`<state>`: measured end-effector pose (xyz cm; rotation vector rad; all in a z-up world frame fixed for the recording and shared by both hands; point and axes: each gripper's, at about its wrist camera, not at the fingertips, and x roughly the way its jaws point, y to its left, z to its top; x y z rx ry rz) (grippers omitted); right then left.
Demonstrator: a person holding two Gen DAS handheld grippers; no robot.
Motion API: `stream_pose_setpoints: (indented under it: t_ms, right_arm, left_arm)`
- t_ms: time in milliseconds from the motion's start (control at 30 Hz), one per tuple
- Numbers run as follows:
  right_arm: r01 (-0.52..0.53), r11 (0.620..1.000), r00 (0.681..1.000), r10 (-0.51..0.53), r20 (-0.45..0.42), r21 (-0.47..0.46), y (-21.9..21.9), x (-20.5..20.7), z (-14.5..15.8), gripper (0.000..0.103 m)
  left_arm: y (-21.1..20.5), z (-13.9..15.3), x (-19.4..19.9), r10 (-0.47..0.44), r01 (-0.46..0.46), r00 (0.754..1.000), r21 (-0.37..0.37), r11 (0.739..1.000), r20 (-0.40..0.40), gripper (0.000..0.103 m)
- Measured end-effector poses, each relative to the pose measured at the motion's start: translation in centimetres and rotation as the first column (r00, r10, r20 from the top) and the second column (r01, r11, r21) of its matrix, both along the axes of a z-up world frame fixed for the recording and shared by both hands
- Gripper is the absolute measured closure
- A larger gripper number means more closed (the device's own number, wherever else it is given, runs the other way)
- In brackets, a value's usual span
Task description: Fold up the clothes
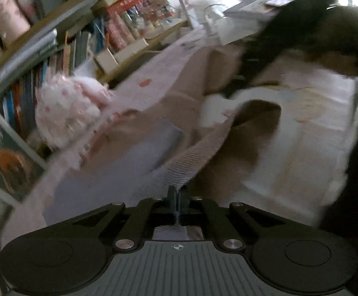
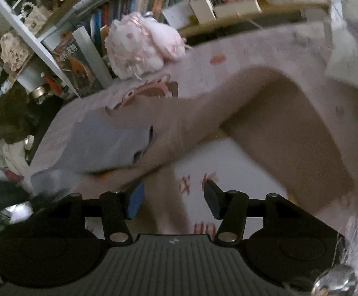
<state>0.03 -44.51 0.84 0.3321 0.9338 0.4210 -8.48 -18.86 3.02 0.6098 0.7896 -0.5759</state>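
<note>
A beige knit garment (image 1: pixel 179 113) lies spread over the bed, and its ribbed band (image 1: pixel 193 160) runs down into my left gripper (image 1: pixel 178 193). That gripper is shut on the band's end and holds it lifted. In the right wrist view the same beige garment (image 2: pixel 265 113) arches across the bed, with a strip of it hanging between the fingers of my right gripper (image 2: pixel 174 199). Its jaws stand apart and the pads do not press the cloth. A folded grey cloth (image 2: pixel 104 143) lies on the garment's left part, and shows as the grey cloth (image 1: pixel 119 165) in the left wrist view.
A pink plush toy (image 1: pixel 65 108) sits at the bed's far edge against a crowded bookshelf (image 1: pixel 30 56). The bed sheet (image 2: pixel 228 56) is pale pink with prints. White printed bedding (image 2: pixel 228 167) lies under the garment. A dark sleeve and the other tool (image 1: pixel 290 32) reach in at upper right.
</note>
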Motion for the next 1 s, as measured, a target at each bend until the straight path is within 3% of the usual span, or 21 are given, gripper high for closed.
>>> stream_pose_setpoints:
  t_ms: [67,100,233,333,467,567,667,767,867,1000]
  right_arm:
    - [-0.026,1.0,0.999,0.025,-0.026,-0.014,0.7,0.9,-0.7,0.052]
    - [-0.042,0.999,0.998,0.041,-0.045,-0.02,1.1,1.3,-1.2,0.052]
    - [-0.138,0.988,0.987,0.13,-0.098,-0.071,3.3,1.2,-3.0,0.054]
    - [-0.206,0.973,0.974,0.193,-0.119,-0.102,4.7,0.3,-3.9,0.057]
    - [-0.259,0.949,0.965,0.248,-0.079,-0.179,5.9,-0.9,-4.0,0.063]
    - [-0.266,0.944,0.964,0.257,-0.07,-0.196,5.8,-0.8,-4.1,0.078]
    - [-0.259,0.949,0.966,0.251,-0.07,-0.18,5.1,-0.5,-4.2,0.092]
    - [-0.235,0.966,0.971,0.227,-0.081,-0.109,4.2,-0.7,-3.7,0.097]
    - [-0.245,0.966,0.969,0.241,-0.06,-0.084,3.9,-1.9,-2.5,0.098]
    - [-0.257,0.961,0.966,0.252,-0.057,-0.102,3.7,-3.4,-2.2,0.098]
  left_arm:
    - [1.4,-0.4,-0.9,0.051,-0.056,0.992,-0.042,0.998,-0.115,0.1]
    - [2.2,-0.9,-1.2,0.088,-0.098,0.982,-0.053,0.994,-0.17,0.094]
    - [5.0,-2.5,-1.7,0.256,-0.285,0.913,-0.047,0.957,-0.318,0.091]
    - [5.8,-0.6,-1.9,0.306,-0.326,0.924,-0.055,0.944,-0.23,0.091]
    - [5.9,1.8,-0.9,0.344,-0.351,0.935,-0.097,0.931,-0.08,0.076]
    - [3.1,1.7,2.5,0.304,-0.3,0.953,-0.127,0.946,0.014,0.073]
    - [-1.3,-0.3,6.3,0.218,-0.212,0.973,-0.091,0.973,0.073,0.071]
    - [-5.7,-2.8,9.3,0.119,-0.119,0.987,-0.004,0.993,0.109,0.066]
    - [-8.0,-4.9,11.0,0.08,-0.089,0.991,0.074,0.993,0.108,0.064]
    - [-7.9,-6.5,12.4,0.102,-0.105,0.992,0.05,0.993,0.07,0.065]
